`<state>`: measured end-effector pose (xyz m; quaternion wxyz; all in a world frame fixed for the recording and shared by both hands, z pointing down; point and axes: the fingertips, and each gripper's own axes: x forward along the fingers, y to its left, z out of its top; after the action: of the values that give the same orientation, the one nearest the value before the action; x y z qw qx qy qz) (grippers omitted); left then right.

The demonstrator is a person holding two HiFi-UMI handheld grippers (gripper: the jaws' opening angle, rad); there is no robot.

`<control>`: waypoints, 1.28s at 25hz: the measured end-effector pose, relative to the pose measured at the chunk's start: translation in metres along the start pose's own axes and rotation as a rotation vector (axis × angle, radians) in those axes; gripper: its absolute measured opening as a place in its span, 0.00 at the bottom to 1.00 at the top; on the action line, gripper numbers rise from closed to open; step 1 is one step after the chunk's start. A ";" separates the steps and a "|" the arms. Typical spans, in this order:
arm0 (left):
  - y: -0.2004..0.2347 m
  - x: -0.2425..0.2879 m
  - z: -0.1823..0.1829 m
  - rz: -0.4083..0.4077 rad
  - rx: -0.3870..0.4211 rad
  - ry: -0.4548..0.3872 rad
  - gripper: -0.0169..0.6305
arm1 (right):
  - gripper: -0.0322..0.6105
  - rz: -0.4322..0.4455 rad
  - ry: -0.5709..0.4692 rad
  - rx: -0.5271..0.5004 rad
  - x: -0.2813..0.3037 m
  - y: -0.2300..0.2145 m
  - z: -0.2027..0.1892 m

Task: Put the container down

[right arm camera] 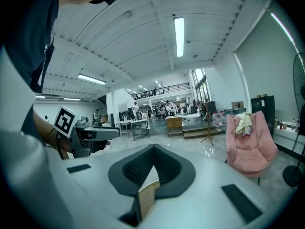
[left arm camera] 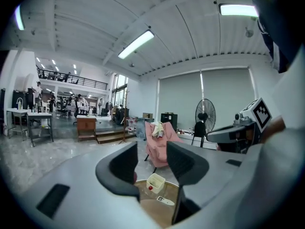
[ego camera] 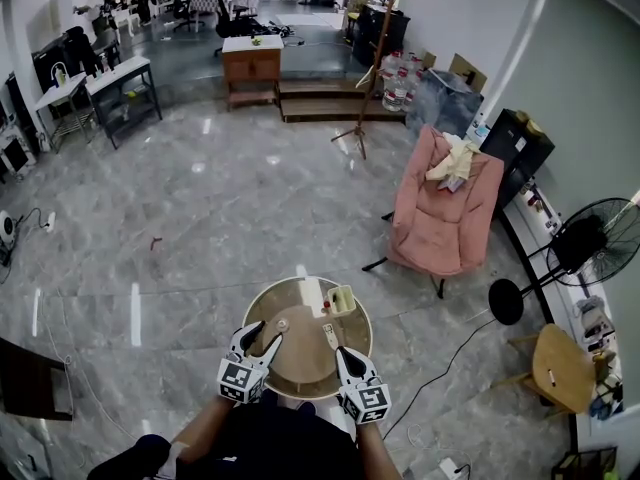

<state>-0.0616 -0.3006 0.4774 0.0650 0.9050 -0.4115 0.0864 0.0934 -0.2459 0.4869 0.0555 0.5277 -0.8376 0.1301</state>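
A small cream open-topped container [ego camera: 341, 299] stands on the far right part of the round wooden table [ego camera: 300, 368]. In the left gripper view the container [left arm camera: 156, 182] shows ahead past the jaws, with a small red thing at its base. A flat white device [ego camera: 329, 334] lies on the table nearer me. My left gripper [ego camera: 262, 341] hovers over the table's near left, its jaws apart with nothing between them [left arm camera: 151, 159]. My right gripper [ego camera: 343, 353] is over the near right edge, and its fingertips meet on nothing [right arm camera: 153, 149].
A pink armchair [ego camera: 445, 218] with cloth on it stands to the right beyond the table. A standing fan [ego camera: 590, 238], a black round base [ego camera: 506, 301] and a wooden stool [ego camera: 562, 366] sit further right. A cable runs over the marble floor by the table.
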 end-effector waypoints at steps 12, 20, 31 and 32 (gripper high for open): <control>0.004 -0.006 0.006 0.059 0.017 -0.048 0.06 | 0.09 0.067 0.018 0.008 0.004 0.007 -0.001; -0.003 -0.004 0.003 0.012 -0.002 -0.028 0.06 | 0.09 0.095 0.041 -0.043 0.005 0.016 -0.003; -0.013 -0.002 -0.007 -0.030 0.053 0.018 0.06 | 0.09 0.097 0.051 -0.096 0.007 0.022 -0.007; -0.013 -0.003 -0.007 -0.029 0.063 0.019 0.06 | 0.09 0.097 0.050 -0.098 0.008 0.022 -0.007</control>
<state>-0.0541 -0.2891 0.4829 0.0418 0.9116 -0.3948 0.1069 0.0699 -0.2416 0.4915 0.0959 0.4799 -0.8658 0.1048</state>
